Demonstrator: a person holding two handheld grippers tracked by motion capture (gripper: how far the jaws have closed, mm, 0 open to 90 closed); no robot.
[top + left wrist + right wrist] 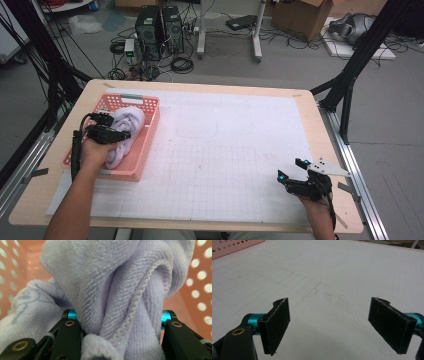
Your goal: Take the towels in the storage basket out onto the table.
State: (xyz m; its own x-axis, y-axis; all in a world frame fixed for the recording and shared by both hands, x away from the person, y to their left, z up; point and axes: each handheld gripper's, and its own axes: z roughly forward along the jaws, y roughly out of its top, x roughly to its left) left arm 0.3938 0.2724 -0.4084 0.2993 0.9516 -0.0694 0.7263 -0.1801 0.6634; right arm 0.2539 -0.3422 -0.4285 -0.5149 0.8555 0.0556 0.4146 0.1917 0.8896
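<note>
A crumpled lilac towel [131, 122] lies in a pink perforated basket [150, 131] at the table's left side. My left gripper [120, 128] reaches into the basket, its two black jaws on either side of the towel's folds. In the left gripper view the towel [112, 285] fills the gap between the jaws, and my left gripper [117, 316] presses on the bunched cloth from both sides. The basket wall [200, 285] shows behind it. My right gripper [291, 168] rests near the table's front right corner, open, and in its own view my right gripper [329, 312] has nothing between its pads.
A white gridded mat [225, 145] covers most of the wooden table [310, 100]. The basket's corner [234, 247] shows far off in the right gripper view. Black frame posts [350, 85] stand beside the table, with computers and cables on the floor beyond.
</note>
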